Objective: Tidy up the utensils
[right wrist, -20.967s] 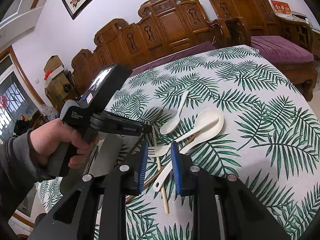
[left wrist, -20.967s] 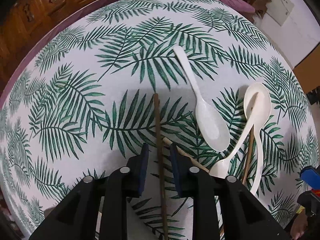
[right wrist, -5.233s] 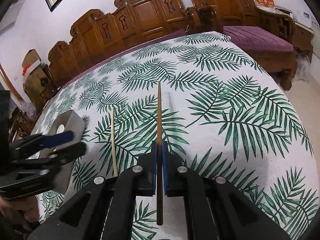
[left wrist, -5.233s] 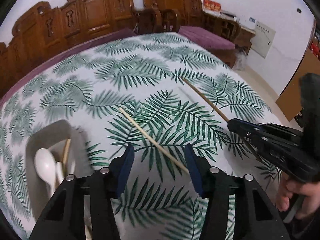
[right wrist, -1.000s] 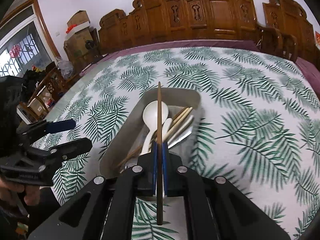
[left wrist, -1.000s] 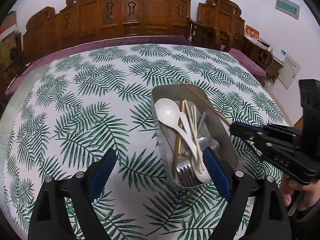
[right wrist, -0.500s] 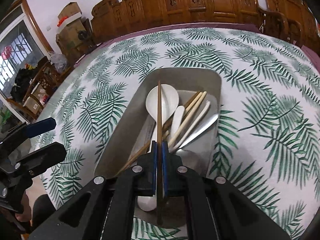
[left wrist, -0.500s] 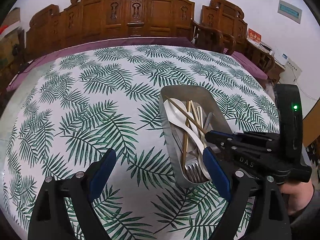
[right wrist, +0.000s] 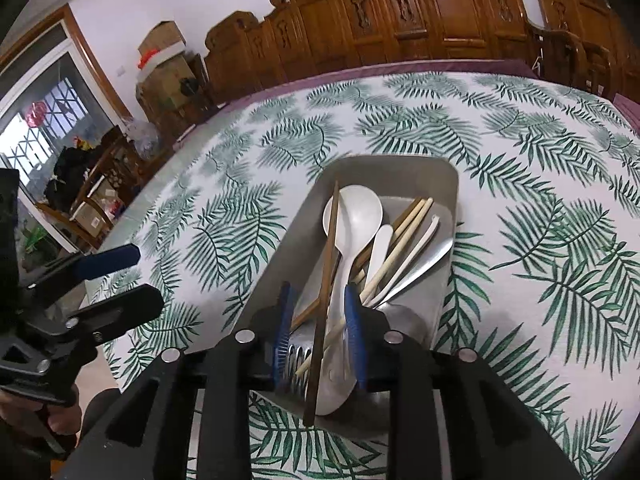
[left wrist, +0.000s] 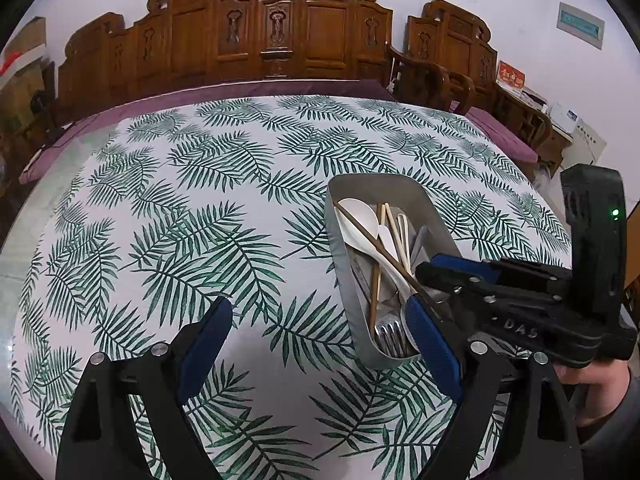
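Right wrist view: right gripper (right wrist: 318, 326) opening, pads clear of the dark chopstick (right wrist: 326, 280) between them, over the tray (right wrist: 404, 168).

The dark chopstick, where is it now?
In the right wrist view, the dark chopstick lies in the tray, across the big white spoon, between the right claw's opening jaws.

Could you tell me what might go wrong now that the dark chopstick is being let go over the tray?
1. The right gripper jaws are opening with the dark chopstick between them; its near end overhangs the tray rim, so it could tip out onto the tablecloth.
2. The jaws sit low among the white spoon and fork, so pulling back could drag them.
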`<state>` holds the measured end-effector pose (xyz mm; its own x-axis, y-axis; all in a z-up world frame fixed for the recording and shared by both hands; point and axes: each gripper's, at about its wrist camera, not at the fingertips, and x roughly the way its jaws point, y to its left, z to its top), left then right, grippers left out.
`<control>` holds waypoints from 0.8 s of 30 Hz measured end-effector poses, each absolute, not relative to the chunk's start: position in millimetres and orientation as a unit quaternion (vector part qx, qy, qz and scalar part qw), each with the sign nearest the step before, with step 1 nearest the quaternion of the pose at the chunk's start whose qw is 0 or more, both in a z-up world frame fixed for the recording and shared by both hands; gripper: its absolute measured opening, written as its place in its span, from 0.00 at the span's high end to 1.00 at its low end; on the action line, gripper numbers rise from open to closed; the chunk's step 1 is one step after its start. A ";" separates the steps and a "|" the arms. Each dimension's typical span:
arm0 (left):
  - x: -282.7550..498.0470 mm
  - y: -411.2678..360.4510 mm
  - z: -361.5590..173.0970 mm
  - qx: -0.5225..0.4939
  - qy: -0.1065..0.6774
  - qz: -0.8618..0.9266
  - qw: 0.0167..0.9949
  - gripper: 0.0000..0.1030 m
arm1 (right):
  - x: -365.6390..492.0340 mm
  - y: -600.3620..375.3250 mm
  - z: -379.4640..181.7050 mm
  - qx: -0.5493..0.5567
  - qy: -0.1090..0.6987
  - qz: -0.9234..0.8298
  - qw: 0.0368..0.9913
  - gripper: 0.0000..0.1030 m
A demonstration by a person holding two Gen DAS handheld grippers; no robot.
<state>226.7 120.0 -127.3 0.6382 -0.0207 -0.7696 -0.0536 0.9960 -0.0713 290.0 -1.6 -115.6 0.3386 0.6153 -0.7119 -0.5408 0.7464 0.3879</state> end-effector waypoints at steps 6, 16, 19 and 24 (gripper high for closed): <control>216.0 115.3 -117.7 -0.044 0.415 0.008 0.909 0.18 | 278.4 -21.4 -94.7 0.041 0.428 0.345 0.834 0.70; 191.9 96.4 -90.6 -0.041 0.384 -0.005 0.922 0.07 | 241.7 -76.0 -59.1 0.035 0.380 0.313 0.870 0.56; 183.2 87.8 -81.2 -0.032 0.378 -0.005 0.925 0.07 | 227.9 -92.5 -48.2 0.034 0.368 0.303 0.879 0.52; 165.8 74.4 -62.8 -0.023 0.360 -0.011 0.933 0.07 | 207.0 -114.6 -27.7 0.030 0.343 0.284 0.895 0.24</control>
